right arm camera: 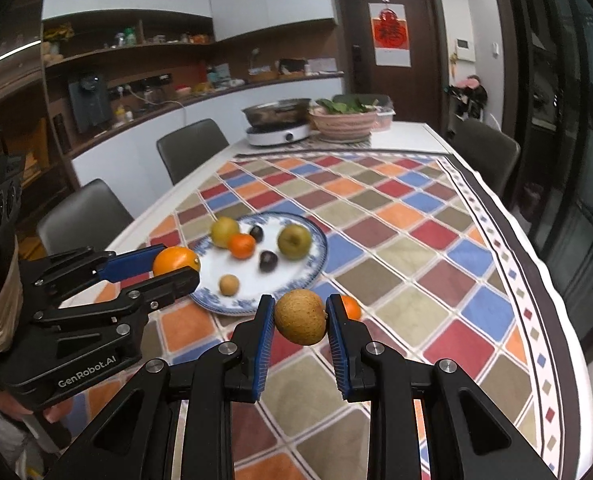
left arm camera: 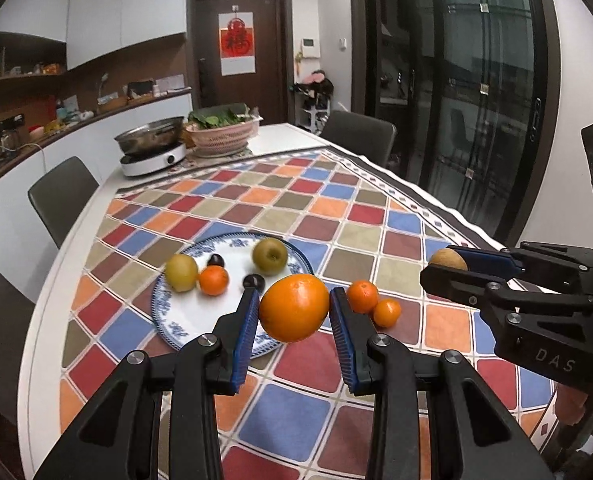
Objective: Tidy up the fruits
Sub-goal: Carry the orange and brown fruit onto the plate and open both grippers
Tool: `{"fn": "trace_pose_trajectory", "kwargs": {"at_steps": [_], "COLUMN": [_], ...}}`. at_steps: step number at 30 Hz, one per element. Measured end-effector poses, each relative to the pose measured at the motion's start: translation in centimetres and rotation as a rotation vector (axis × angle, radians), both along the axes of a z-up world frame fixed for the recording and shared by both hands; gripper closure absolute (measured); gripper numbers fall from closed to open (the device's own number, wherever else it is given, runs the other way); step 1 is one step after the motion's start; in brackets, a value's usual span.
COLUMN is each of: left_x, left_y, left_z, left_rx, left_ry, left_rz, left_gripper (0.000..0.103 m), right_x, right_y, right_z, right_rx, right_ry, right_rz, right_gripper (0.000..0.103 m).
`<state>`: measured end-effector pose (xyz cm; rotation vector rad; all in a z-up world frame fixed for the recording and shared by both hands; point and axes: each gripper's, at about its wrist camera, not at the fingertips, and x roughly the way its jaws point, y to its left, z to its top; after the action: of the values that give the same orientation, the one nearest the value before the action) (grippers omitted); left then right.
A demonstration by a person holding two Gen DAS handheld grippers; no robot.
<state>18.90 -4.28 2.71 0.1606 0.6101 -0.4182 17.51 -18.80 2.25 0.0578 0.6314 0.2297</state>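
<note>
Already the left gripper (left arm camera: 294, 312) clamps a large orange (left arm camera: 294, 307) and the right gripper (right arm camera: 300, 318) a brown russet fruit (right arm camera: 300, 317), both held above the checked cloth, with the blue-patterned plate (left arm camera: 164, 312) just ahead, nearer the left.

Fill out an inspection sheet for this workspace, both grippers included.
Surface: checked tablecloth covering most of a white table.
Job's things: plate holding green apple, yellow-green fruit, tangerine, two dark plums, small brown fruit; two tangerines on the cloth.
Clutter: induction cooker with pan, basket of greens.
Grippers: left gripper shut on orange; right gripper shut on brown fruit.
Cables: one at the counter sockets.
Surroundings: chairs, door, shelves.
</note>
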Motion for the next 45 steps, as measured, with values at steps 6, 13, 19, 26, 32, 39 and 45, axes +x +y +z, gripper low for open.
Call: {"fn": "trace_pose_trajectory", "kwargs": {"at_steps": [6, 13, 19, 26, 32, 39, 45], "left_x": [0.1, 1.4, 3.1, 6.2, 9.0, 12.1, 13.9], "left_y": [2.1, 4.1, 5.4, 6.8, 7.4, 7.2, 6.7], "left_z": [1.4, 1.7, 1.4, 0.1, -1.5, -4.3, -6.5], "left_rx": [-0.007, 0.006, 0.013, -0.005, 0.005, 0.043, 0.079], "left_ry": [-0.038, -0.055, -0.046, 0.007, 0.061, 0.127, 0.176], "left_rz": [0.055, 0.108, 0.141, 0.150, 0.149, 0.155, 0.148], "left_gripper": [0.067, 0.067, 0.067, 0.067, 0.067, 0.067, 0.067], "right_x": [0.9, 2.7, 5.4, 9.5, 12.7, 16.6, 18.8], "right_y": [1.9, 4.2, 5.6, 7.5, 8.8, 9.4, 9.3], "right_z": [1.5, 2.4, 2.8, 1.9, 0.5, -2.0, -3.8], "right_rx": [-0.001, -0.039, -0.068, -0.090, -0.117, -0.099, -0.058], "right_ry": [-0.019, -0.034, -0.032, 0.003, 0.036, 0.120, 0.178], "right_rz": [0.059, 0.120, 0.162, 0.196, 0.207, 0.212, 0.203], "right_gripper": [0.076, 0.076, 0.076, 0.076, 0.076, 0.076, 0.076]}}
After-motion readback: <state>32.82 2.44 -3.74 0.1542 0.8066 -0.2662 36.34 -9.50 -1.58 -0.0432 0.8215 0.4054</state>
